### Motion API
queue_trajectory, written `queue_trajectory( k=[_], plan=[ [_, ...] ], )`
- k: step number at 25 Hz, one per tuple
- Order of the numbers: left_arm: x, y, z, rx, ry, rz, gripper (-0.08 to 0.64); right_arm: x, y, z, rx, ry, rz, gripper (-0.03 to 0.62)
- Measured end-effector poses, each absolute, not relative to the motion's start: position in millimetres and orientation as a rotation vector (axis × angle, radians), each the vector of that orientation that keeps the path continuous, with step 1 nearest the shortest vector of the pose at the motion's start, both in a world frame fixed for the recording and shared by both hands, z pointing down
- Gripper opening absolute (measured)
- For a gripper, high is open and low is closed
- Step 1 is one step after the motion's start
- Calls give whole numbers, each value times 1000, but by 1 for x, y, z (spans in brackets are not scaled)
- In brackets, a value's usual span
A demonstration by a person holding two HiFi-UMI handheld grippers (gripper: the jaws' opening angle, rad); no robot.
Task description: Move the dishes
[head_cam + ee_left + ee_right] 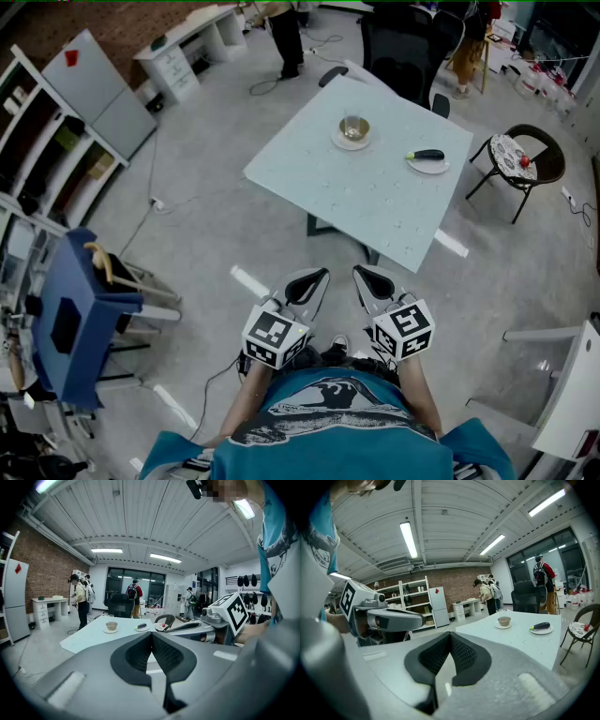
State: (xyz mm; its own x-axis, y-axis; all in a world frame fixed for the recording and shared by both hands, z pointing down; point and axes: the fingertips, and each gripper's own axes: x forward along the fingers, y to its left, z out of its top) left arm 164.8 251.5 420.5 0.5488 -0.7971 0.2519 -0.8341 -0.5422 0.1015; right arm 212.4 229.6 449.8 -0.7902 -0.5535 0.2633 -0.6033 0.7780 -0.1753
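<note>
The person stands on the grey concrete floor, well apart from the pale square tabletop. Both tools are in front of the body, side by side and near each other. The left tool has its two jaws pressed together, and the dark ribbed pads meet with nothing between them. The right tool is the same, with its jaws fully together and nothing in its hold. Each one carries a cube with black and white square markers near the hand. The tabletop lies at about 12 o'clock from them.

The dishes are on that tabletop, and no tool touches them. A small brown bowl sits on a round white saucer, at about 11 o'clock from the middle of the tabletop. A white plate is at about 2 o'clock from the middle, near the right edge. A dark long vegetable with a green end lies on it. The saucer and the plate are apart from each other.

At 3 o'clock of the tabletop stands a black round chair with a patterned cushion. At 9 o'clock of the tools is a blue cart, and white shelves run along the left side. Far off, at 11 o'clock, a person in dark trousers stands near a white desk.
</note>
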Motion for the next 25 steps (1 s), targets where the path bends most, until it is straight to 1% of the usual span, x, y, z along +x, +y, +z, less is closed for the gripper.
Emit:
queue_trajectory(
  k=[10,25],
  plan=[
    [176,258,424,2578,-1372,275,11,217,235,448,890,-2833,425,3],
    [162,273,442,2506,-1393,319,11,195,251,474,772,-2820,545,3]
  ],
)
